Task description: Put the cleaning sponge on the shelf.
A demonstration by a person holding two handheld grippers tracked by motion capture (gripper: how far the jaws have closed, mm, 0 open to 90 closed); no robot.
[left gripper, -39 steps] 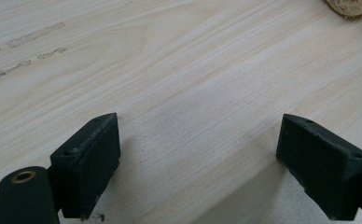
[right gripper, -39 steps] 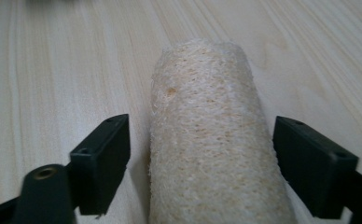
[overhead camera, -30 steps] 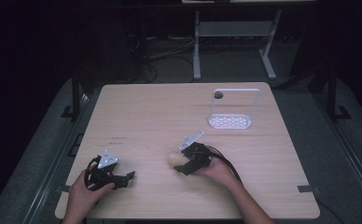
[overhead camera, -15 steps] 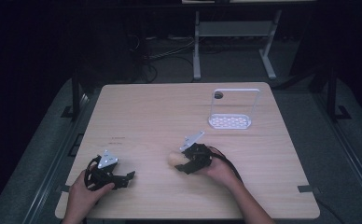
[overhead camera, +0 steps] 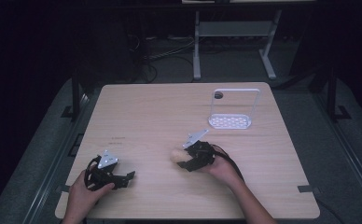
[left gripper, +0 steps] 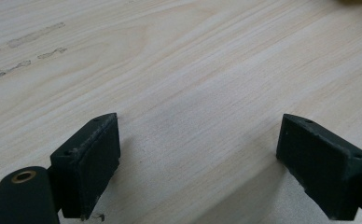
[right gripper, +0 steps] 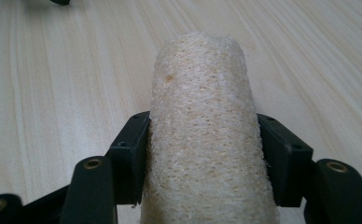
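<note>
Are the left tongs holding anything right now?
No, in the left gripper view the left tongs stand wide open with only bare wooden table between their jaws.

On the surface (overhead camera: 142, 112): one loofah sponge (overhead camera: 175, 155) near the middle, one white wire rack (overhead camera: 232, 111) beyond it, two grippers, left gripper (overhead camera: 123, 178) and right gripper (overhead camera: 181, 161), and two hands.

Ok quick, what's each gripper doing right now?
Left gripper: open, holding nothing, over bare table.
Right gripper: shut on the loofah.
</note>
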